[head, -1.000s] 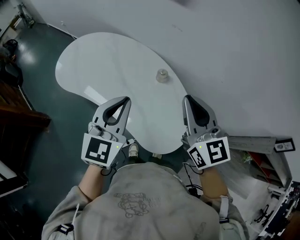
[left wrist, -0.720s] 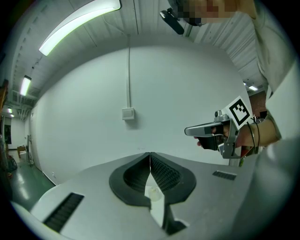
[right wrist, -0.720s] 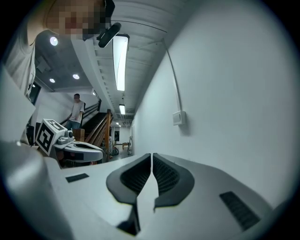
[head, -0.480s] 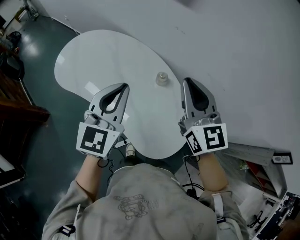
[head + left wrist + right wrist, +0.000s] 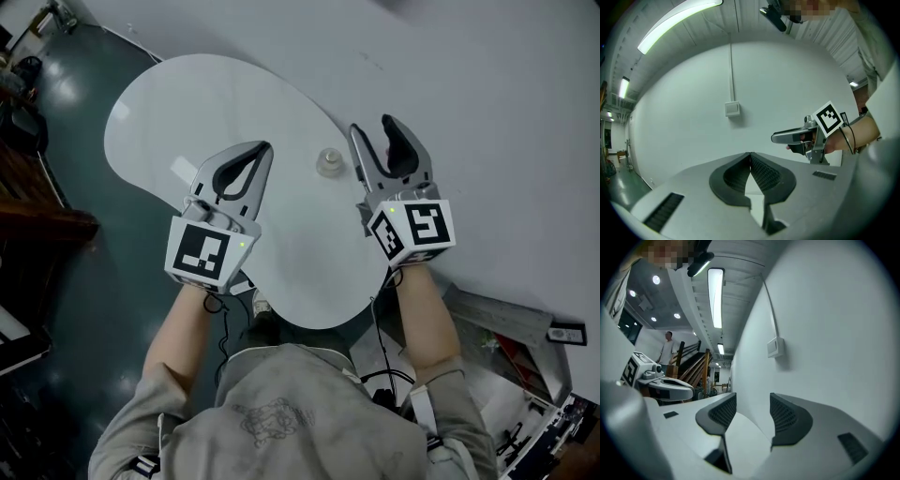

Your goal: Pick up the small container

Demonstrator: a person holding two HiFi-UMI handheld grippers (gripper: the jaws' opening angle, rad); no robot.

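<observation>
— What's there, counted?
— One small container (image 5: 328,162), one table (image 5: 178,103), two grippers.
— Which way does it stand?
— Upright, top up, on the table just left of the right gripper (image 5: 372,127), outside its jaws, which are opening with nothing between them. The left gripper (image 5: 266,147) is closed and empty

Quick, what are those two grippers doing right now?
Left gripper: shut, holding nothing.
Right gripper: jaws opening, nothing between them.

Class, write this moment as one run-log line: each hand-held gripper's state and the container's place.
left hand-held gripper: shut, empty | right hand-held gripper: jaws opening, empty | small container: on table, not held
</observation>
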